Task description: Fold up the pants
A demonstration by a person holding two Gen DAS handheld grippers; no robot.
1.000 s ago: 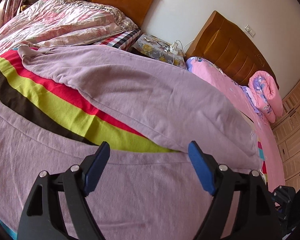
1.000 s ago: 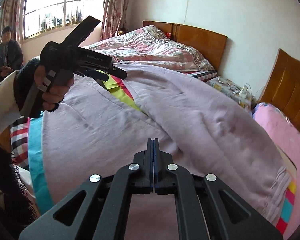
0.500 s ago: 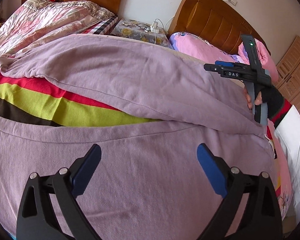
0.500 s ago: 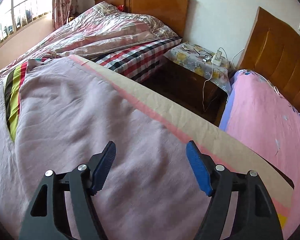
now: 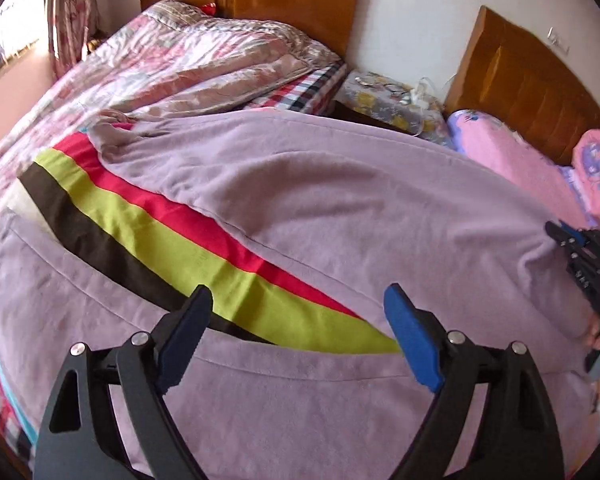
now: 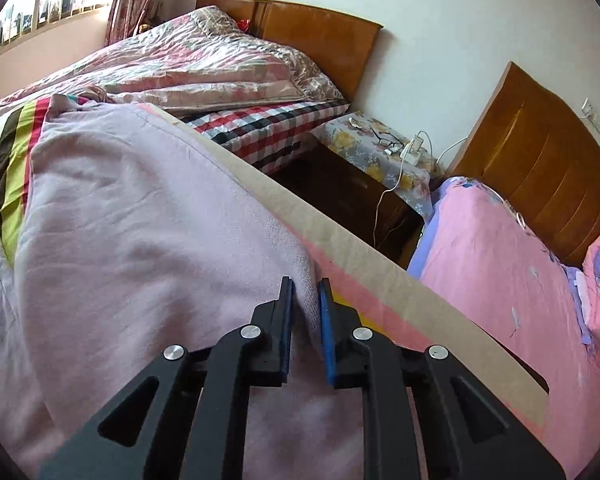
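In the left wrist view our left gripper [image 5: 298, 338] hangs with its jaws wide apart at lower centre, above the soft, limp lilac fleece pants [image 5: 340, 208] spread across the striped bed cover [image 5: 172, 240]. Our right gripper [image 6: 306, 320] has just closed on a pinched edge; such cloth sags, so we judge edges the best hold.

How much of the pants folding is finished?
Hardly any. Done: the soft lilac fleece pants lie spread out, legs apart, on the striped blanket. In hand: the right gripper has just been closing, pinching a ridge of the pants' edge; the left gripper hovers open above. Left: every fold.
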